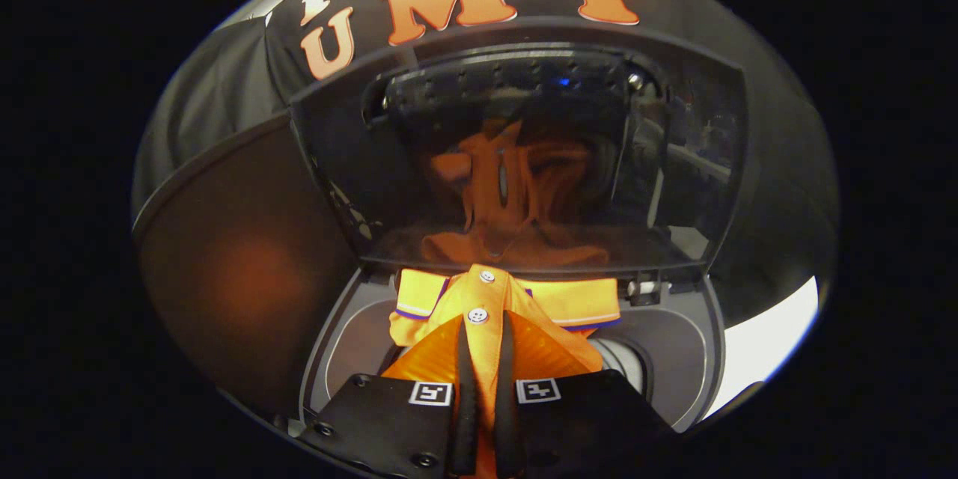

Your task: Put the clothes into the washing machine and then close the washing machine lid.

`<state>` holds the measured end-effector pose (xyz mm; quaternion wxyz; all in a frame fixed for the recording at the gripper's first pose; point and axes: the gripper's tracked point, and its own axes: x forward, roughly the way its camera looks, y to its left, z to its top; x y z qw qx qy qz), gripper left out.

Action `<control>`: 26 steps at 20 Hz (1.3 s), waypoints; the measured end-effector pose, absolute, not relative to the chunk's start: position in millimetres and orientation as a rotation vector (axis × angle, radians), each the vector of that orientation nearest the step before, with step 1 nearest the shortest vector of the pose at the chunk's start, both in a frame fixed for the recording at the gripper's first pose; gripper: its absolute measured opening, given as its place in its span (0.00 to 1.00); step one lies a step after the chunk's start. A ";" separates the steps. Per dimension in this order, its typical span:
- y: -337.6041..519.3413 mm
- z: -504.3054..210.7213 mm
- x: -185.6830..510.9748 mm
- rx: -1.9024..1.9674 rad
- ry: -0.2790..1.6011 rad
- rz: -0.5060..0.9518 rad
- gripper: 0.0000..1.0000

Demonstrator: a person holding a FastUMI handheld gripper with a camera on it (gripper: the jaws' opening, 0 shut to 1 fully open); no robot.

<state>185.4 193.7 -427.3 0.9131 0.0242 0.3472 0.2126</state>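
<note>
A dark side panel [239,269] of the booth is seen beside the washing machine [673,359], whose opening is left free to receive laundry. An orange shirt [494,307] is held over that opening, just in front of the raised lid [524,157], which is propped upright so that the drum can be reached; the garment is mirrored in the lid's dark glass. The gripper [485,329] is clamped on the shirt, both fingers pressed together on a fold of cloth near the buttoned placket, so that the collar hangs ahead of them above the tub. The shirt is judged not yet released into the drum, and the lid is yet to be closed.
</note>
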 end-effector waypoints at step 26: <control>185.9 -525.0 160.7 0.010 1.047 0.343 0.18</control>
